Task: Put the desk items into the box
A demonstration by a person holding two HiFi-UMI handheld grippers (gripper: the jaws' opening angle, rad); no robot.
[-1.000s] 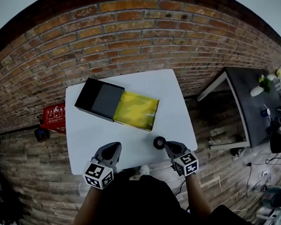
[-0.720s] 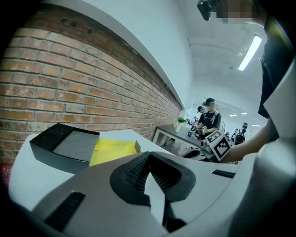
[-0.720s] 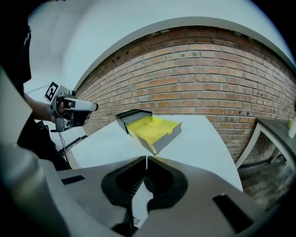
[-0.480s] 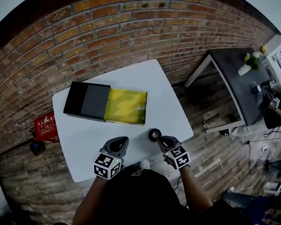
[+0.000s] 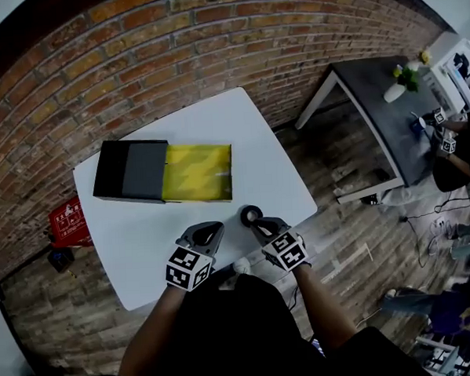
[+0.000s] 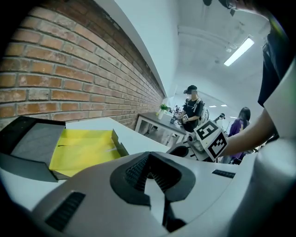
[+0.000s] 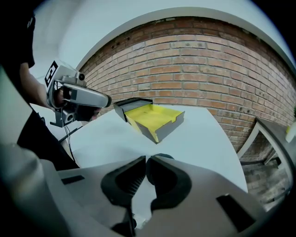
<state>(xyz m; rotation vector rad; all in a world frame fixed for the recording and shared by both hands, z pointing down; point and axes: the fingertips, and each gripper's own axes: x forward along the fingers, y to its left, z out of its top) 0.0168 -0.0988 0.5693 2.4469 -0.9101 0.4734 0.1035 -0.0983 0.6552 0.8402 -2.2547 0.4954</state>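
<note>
brick wall (image 5: 134, 71) runs behind a white counter (image 5: 136, 243), and weathered wood planks make up the floor (image 5: 340, 241) around it. the box (image 5: 132, 171) lies on the counter on the side toward the wall. it is a black sleeve with a yellow tray (image 5: 196, 172) slid partly out of it, and the tray is bare inside. off to the box's right, across open floor, stands a dark table (image 5: 380, 113) with small things on it, and people are gathered at its far end. a red item (image 5: 65, 223) sits on the floor past the box's sleeve end.

a black ring (image 5: 244, 216) rests on the counter just in front of the tray's outer corner, apart from the box. the right tool (image 5: 258, 222) has its tips at the ring, on the side away from the box. its jaws are drawn together, and no view settles whether they pinch the ring's wall or only touch it. the left tool (image 5: 209, 228) hovers in front of the tray, beside the ring, with its jaws closed on nothing.
</note>
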